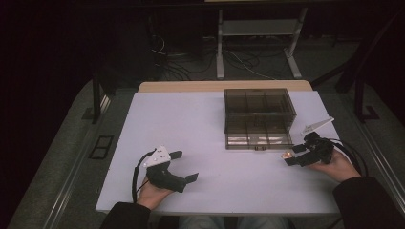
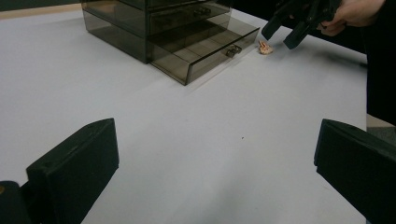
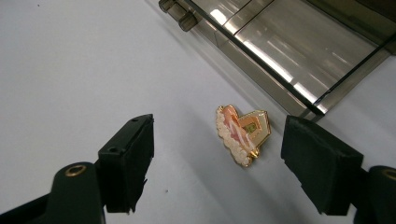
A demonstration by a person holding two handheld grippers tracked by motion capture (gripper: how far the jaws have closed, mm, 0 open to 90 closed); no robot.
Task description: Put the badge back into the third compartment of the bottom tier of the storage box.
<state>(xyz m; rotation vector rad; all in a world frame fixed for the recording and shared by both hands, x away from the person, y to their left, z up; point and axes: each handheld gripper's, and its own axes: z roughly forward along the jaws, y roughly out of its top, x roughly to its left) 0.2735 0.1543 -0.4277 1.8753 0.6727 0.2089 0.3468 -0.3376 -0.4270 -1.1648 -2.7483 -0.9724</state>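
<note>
While our right tool hangs low over the counter with its jaws spread wide and holding nothing, the little pin lies flat between them, just beside the front corner of the pulled-out drawer. We judge the tool is set astride the pin so that closing will pinch it, and the bottom drawer of the smoky plastic box stands open to take it. Our left tool rests well apart near the counter's front edge, jaws wide and empty, probably kept clear until the drawer needs pushing
</note>
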